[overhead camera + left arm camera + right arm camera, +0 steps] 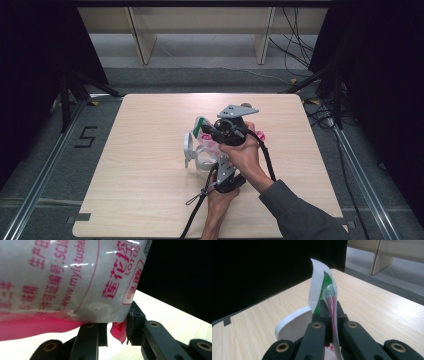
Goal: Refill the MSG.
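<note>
A clear plastic bag point(208, 150) with red print and pink contents hangs between both grippers over the middle of the wooden table point(145, 200). My right gripper point(204, 128) is shut on its green-and-white top strip point(320, 290), seen close in the right gripper view point(329, 313). My left gripper point(219, 160) comes up from below. In the left gripper view its jaws point(117, 333) pinch the pink bottom corner of the bag point(70, 277). A white round rim point(189, 147) stands just left of the bag, also seen as a white curved rim point(292, 323) behind the right jaws.
Cables point(197, 210) trail from both grippers toward the table's near edge. Wooden shelf legs point(142, 40) stand beyond the far edge. Black curtains flank both sides, and loose cables point(300, 50) lie on the floor at the back right.
</note>
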Demonstrator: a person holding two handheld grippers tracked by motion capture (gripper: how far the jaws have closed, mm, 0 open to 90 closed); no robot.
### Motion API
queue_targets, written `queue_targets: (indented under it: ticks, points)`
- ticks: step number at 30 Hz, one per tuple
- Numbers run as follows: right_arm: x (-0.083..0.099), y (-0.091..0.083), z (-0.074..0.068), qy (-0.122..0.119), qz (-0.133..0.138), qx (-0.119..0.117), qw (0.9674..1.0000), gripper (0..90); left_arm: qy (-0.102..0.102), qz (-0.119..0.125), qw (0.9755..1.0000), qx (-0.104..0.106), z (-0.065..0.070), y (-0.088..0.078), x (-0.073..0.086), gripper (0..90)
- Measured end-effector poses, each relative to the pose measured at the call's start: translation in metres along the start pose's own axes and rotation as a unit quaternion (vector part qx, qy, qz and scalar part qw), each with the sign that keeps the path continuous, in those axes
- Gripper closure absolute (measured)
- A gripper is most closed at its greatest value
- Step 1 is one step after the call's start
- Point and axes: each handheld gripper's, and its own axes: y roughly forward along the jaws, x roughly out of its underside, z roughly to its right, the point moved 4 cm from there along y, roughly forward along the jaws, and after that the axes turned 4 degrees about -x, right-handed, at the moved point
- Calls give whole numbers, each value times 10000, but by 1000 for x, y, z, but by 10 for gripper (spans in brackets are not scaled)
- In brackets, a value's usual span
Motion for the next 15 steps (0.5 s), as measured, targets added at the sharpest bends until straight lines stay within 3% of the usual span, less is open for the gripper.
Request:
queue_targets:
  ticks: [10, 11, 13, 15]
  points:
    - [0, 3, 0, -108, -45, -27, 9999, 900, -26, 37, 10000, 82, 1, 1, 0, 736]
    - [1, 3, -1, -13, -68, -7, 10000, 900, -13, 36, 10000, 86, 1, 1, 0, 736]
    - [1, 3, 1, -89, -92, -3, 9999, 900, 2, 32, 9999, 101, 1, 1, 0, 736]
    - [1, 3, 1, -15, -108, 5, 9999, 900, 36, 26, 10000, 86, 1, 1, 0, 736]
